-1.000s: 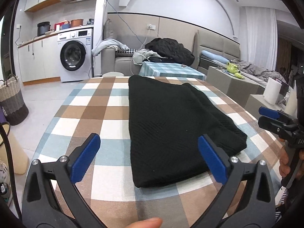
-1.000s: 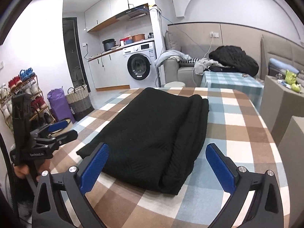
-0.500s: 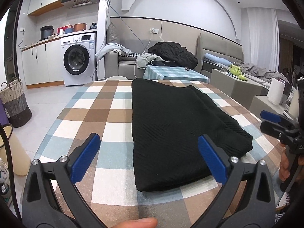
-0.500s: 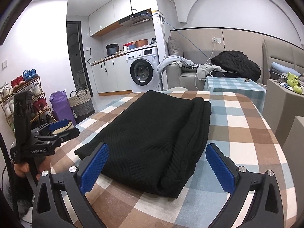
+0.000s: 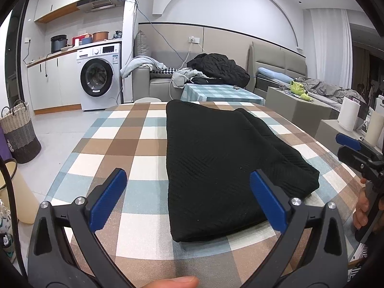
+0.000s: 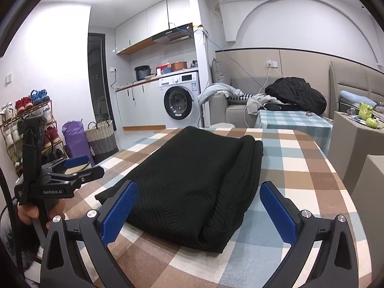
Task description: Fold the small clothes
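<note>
We see a black knit garment [image 5: 223, 168] folded into a long rectangle on the checked tablecloth [image 5: 124, 144] of the table, lying lengthwise from the near edge toward the far edge, a bit right of centre in the left wrist view. Its doubled fold runs along the right side, layers stacked there [image 6: 240, 192].

Left gripper [image 5: 188, 196]: jaws spread wide, nothing between them, held above the near edge with the garment's near end showing between the blue pads [image 5: 109, 199]. Not touching the cloth as far as we can tell. A fingertip [image 5: 177, 282] shows at the bottom of that view.

Right gripper [image 6: 198, 208]: jaws also wide apart and empty, above the near edge, with the garment's near right corner between its fingers.

Each gripper shows in the other's view, held by a hand [image 6: 28, 213] off the table's side edge.
</note>
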The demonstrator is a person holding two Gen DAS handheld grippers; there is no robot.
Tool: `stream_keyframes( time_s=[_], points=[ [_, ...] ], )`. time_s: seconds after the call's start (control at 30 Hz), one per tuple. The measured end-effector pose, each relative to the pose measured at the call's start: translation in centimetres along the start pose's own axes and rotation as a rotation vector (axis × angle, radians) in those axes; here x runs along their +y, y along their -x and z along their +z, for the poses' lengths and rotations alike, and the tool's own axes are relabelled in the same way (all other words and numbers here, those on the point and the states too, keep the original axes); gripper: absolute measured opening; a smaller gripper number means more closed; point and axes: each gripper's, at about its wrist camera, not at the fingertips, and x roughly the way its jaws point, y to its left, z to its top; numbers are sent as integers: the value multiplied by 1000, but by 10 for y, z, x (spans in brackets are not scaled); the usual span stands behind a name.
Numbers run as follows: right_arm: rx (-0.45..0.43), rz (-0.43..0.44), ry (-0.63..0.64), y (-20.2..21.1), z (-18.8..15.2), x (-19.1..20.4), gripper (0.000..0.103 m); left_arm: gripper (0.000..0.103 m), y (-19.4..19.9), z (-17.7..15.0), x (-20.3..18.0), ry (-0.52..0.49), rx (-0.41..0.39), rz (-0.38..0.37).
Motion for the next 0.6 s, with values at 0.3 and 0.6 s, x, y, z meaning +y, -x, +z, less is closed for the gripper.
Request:
stream_keyframes(
  time_s=[0.3, 0.6],
  points=[
    [-2, 2, 10, 0, -1, 2, 103, 102, 1, -1, -1, -7, 0, -5],
    [-1, 3, 8, 0, -1, 2, 103, 102, 1, -1, -2, -3, 3, -9]
  ],
)
